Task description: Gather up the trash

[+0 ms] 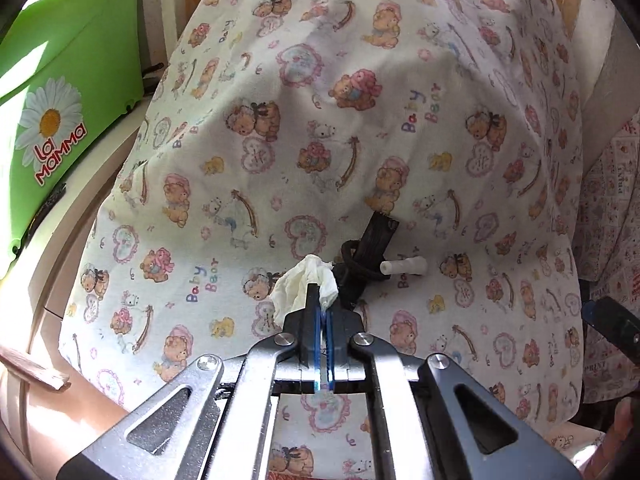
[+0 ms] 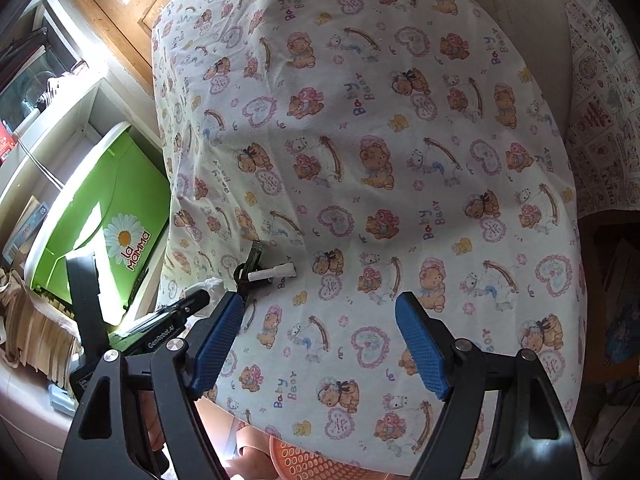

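Crumpled white tissue [image 1: 304, 286] sits pinched between the blue pads of the left gripper [image 1: 324, 304], whose jaws are pressed together on it so that almost no gap shows. The tissue bulges out ahead of and to the left of the fingertips, above a cloth printed with teddy bears, hearts and the words "Baby Bear" [image 1: 320, 120]. In the right wrist view only a small white edge of the tissue [image 2: 216, 285] shows past the left gripper's black body [image 2: 188, 305].

Just beyond the tissue, on the cloth, lies a dark flat strip [image 1: 378, 236] with a dark loop of band [image 1: 352, 260] around its lower end. Beside these lies a small white tube-shaped piece [image 1: 404, 268]. The same strip [image 2: 253, 254] and white piece [image 2: 272, 273] appear in the right wrist view, near the cloth's left edge.

Right gripper [image 2: 320, 344] hovers over the cloth nearer the viewer, its blue-padded jaws standing wide apart with nothing between them. One of its fingers [image 1: 612, 320] shows at the right edge of the left wrist view.

To the left of the cloth stands a bright green plastic bin [image 1: 72, 92] with a daisy sticker reading "La Mamma". An orange perforated basket [image 2: 312, 464] peeks out below the cloth's near edge.
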A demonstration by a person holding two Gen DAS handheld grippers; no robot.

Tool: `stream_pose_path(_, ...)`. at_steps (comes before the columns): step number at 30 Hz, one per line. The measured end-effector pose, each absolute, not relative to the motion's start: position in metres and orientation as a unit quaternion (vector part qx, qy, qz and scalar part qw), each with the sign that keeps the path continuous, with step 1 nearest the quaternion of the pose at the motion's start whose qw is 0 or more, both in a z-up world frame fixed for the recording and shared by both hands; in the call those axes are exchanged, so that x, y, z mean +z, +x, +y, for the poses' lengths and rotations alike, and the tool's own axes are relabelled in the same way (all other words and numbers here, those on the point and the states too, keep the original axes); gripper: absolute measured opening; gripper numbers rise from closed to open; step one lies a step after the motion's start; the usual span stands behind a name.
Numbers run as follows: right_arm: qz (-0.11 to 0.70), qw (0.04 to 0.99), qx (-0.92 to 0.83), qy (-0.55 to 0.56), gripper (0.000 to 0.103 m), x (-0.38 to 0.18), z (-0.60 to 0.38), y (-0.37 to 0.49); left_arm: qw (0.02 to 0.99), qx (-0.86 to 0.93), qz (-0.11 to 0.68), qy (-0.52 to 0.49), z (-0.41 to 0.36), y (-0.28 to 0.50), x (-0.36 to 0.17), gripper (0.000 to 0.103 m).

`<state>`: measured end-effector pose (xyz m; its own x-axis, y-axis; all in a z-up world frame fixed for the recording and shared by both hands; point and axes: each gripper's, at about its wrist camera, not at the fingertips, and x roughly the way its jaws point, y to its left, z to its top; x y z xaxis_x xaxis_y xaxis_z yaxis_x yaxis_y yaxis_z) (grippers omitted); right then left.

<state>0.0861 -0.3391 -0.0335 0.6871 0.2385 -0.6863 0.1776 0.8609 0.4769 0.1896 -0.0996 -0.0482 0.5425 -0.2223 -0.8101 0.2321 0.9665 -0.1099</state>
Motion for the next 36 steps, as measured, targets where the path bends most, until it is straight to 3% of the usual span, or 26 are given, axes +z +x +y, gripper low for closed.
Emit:
stream_pose_path(11,0.419,0.879,0.012,0.229,0.080,-0.047,-0.312,0.095,0.887,-0.132,0.442,-0.001,-0.049,0.147,-0.030,0.001)
stream_pose_path(26,0.429,0.901,0.054,0.048,0.080,-0.064,-0.213,0.113,0.911,-0.085,0.403,-0.021,-0.007,0.115,-0.036,0.002)
stream_pose_path(34,0.420,0.905,0.073,0.014,0.080,-0.078,-0.164,0.134,0.914,-0.062,0.401,-0.031,0.005,0.115,-0.032,0.002)
stream_pose_path(36,0.420,0.904,0.070,0.014,0.074,-0.083,-0.156,0.140,0.911,-0.061,0.406,-0.043,0.011,0.117,-0.034,0.002)
